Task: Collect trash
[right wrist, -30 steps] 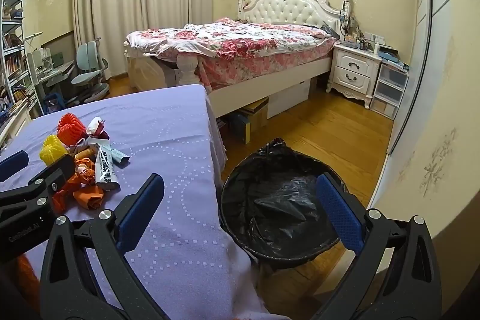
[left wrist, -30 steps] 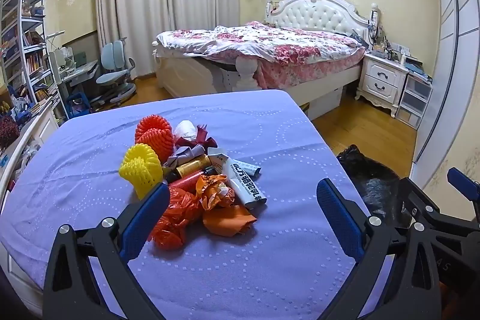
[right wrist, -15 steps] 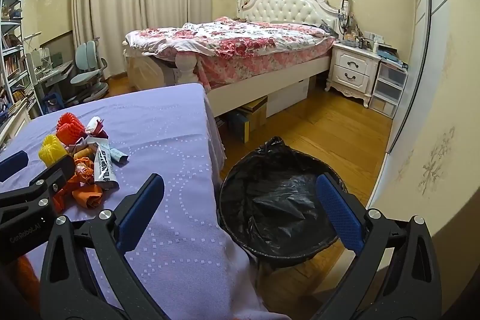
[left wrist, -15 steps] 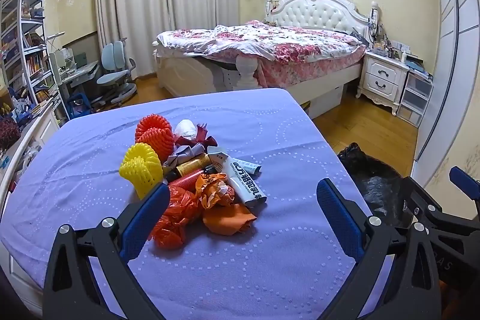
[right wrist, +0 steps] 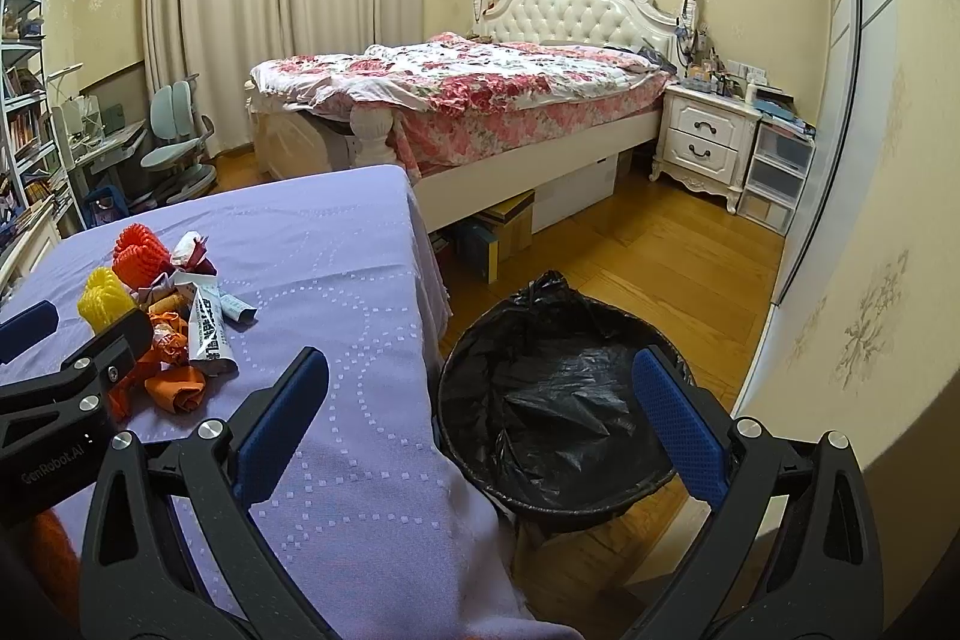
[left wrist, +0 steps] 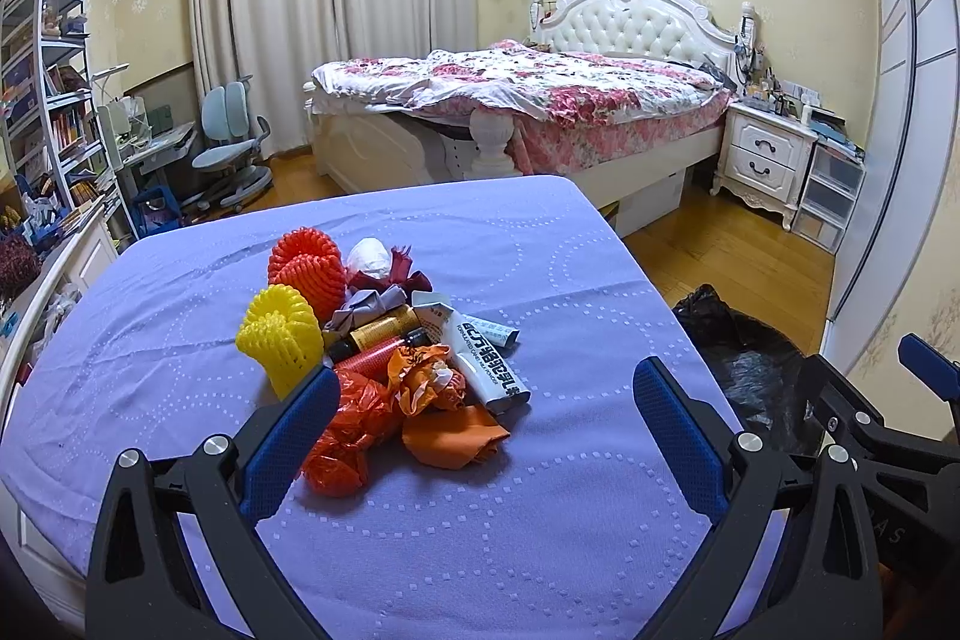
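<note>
Barely anything moved in the last second: I keep left gripper (left wrist: 480,412) and right gripper (right wrist: 480,400) wide, empty; trash pile (left wrist: 384,340) untouched, bin (right wrist: 558,400) waiting.

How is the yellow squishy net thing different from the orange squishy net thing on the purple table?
The yellow foam net is bright yellow; the orange foam net is red-orange. The yellow one sits nearer the left gripper, at the pile's left edge; the orange one lies farther back, beside a white wad. Both are ribbed mesh sleeves, curled up on the purple cloth, and neither is gripped.
</note>
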{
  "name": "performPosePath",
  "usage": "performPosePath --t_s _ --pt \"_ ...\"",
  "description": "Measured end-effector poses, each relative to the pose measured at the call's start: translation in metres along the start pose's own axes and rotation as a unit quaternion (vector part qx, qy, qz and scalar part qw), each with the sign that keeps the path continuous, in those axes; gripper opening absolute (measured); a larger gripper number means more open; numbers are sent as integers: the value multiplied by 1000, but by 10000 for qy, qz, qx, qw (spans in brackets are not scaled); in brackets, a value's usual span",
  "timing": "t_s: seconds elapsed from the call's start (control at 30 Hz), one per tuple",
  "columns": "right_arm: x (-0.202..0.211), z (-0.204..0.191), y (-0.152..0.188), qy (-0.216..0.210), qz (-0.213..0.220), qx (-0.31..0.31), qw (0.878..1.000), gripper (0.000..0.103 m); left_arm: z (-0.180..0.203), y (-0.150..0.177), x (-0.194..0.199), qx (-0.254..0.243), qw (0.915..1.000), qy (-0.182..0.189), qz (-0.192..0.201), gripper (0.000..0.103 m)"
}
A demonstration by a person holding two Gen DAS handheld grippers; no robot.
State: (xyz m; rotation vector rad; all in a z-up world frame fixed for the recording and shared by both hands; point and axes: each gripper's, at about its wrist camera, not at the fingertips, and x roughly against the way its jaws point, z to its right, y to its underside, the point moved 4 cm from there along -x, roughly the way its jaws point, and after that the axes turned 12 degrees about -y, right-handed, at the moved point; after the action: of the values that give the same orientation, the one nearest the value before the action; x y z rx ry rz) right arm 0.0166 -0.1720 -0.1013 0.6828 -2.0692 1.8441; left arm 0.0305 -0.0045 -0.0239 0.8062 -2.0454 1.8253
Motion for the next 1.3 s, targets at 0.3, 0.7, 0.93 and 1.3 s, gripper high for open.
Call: performPosePath --t_s 0.3,0.7,0.93,1.3 --pt "0 1 0 3 -3 2 10000 99 5 4 -3 -5 10000 11 -13 98" --pt "1 2 1 -1 -6 -9 10000 99 9 9 -3 -17 10000 30 -25 98" --pt "0 1 0 -6 -16 -9 10000 99 11 10 -3 -13 10000 51 -30 98" --pt "0 2 1 -8 -23 -19 10000 99 11 10 -3 -11 10000 57 -38 98"
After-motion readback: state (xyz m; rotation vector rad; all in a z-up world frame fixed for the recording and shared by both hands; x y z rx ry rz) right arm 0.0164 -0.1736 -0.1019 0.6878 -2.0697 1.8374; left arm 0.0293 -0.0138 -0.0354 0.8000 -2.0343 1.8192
